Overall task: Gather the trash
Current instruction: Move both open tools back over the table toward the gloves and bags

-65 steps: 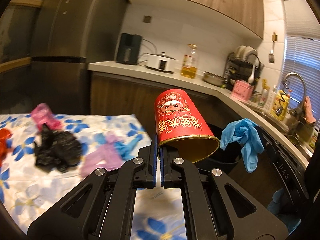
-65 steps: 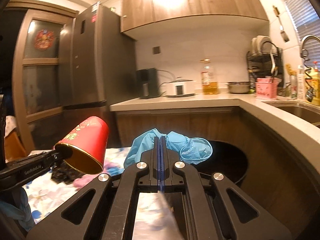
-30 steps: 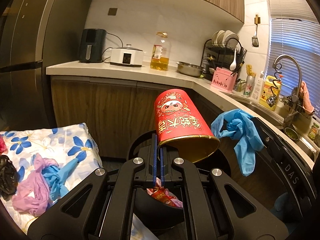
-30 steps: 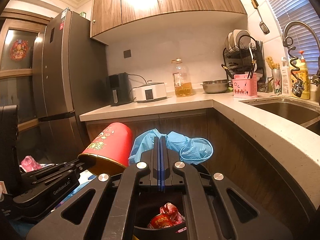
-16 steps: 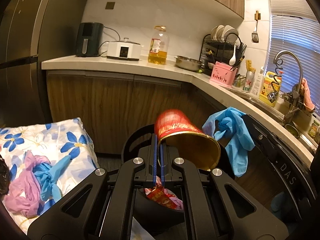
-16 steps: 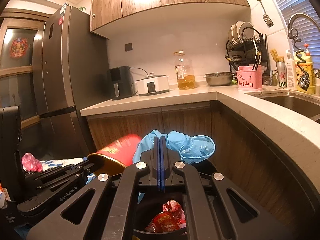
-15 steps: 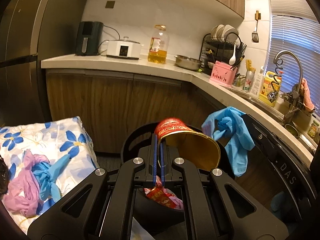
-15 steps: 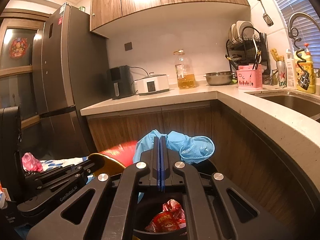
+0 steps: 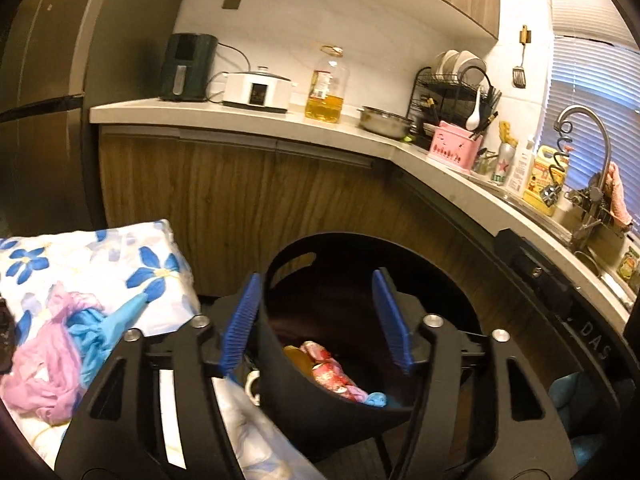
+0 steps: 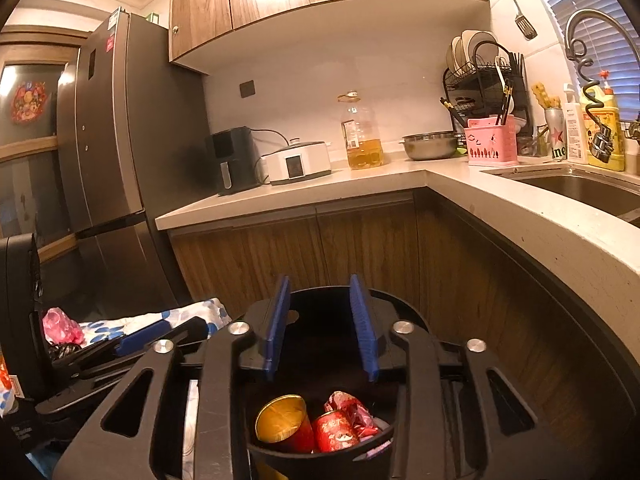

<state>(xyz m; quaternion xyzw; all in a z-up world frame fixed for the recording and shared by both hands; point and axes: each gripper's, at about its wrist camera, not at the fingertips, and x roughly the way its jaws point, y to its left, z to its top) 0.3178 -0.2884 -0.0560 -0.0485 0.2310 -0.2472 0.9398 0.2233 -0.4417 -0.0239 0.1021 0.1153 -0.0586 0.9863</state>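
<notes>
Both hand-held grippers hang over the black bin (image 10: 320,446), the left hand-held gripper (image 9: 316,316) and right hand-held gripper (image 10: 322,326) each opening with nothing between the pads. The red cup (image 10: 284,428) lies in the bin beside wrappers (image 10: 348,420); a blue glove (image 9: 376,399) rests inside too

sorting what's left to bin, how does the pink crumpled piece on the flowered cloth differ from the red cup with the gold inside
The pink crumpled piece is soft, limp and lies tangled with a blue glove on the flowered cloth. The red cup is rigid, keeps its round shape, and already sits tilted inside the black bin, its gold inside showing. Both are trash.
</notes>
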